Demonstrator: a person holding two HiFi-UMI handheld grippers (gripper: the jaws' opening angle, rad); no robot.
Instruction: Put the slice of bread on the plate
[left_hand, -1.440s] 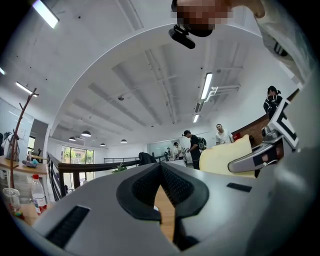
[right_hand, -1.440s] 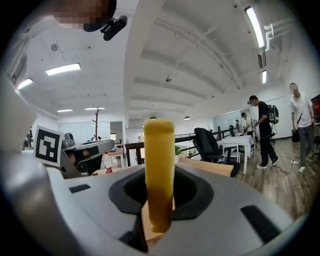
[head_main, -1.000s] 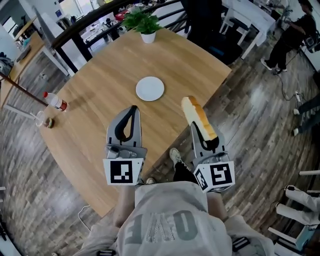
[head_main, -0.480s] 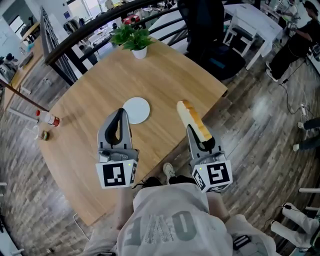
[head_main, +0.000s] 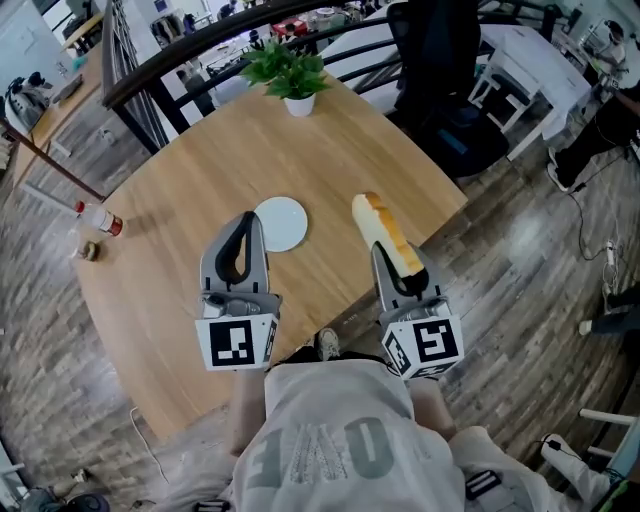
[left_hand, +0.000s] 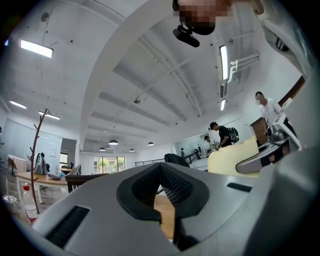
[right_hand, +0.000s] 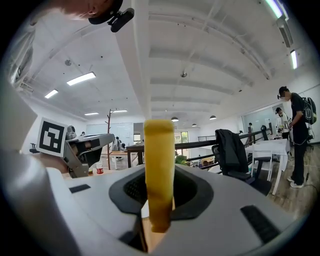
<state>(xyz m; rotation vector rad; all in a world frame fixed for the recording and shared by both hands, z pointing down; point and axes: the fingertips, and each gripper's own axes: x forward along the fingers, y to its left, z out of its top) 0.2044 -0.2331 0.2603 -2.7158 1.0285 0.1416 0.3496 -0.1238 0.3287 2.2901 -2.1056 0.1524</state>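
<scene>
head: above, steeply down on table (head_main: 330, 130) | gripper views: low, roughly level, close behind own jaws | shared: table

Shirt (head_main: 325, 450) carried large pale letters, upside down, not reliably readable. Bottle (head_main: 102, 221) label was too small.

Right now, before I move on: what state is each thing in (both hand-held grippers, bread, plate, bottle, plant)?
Left hand-held gripper: shut, holding nothing.
Right hand-held gripper: shut on the slice of bread.
Slice of bread: clamped on edge, in the air, not on the plate.
Plate: empty, flat on the table.
Bottle: upright, red cap on.
Potted plant: upright at the table's far edge.
</scene>
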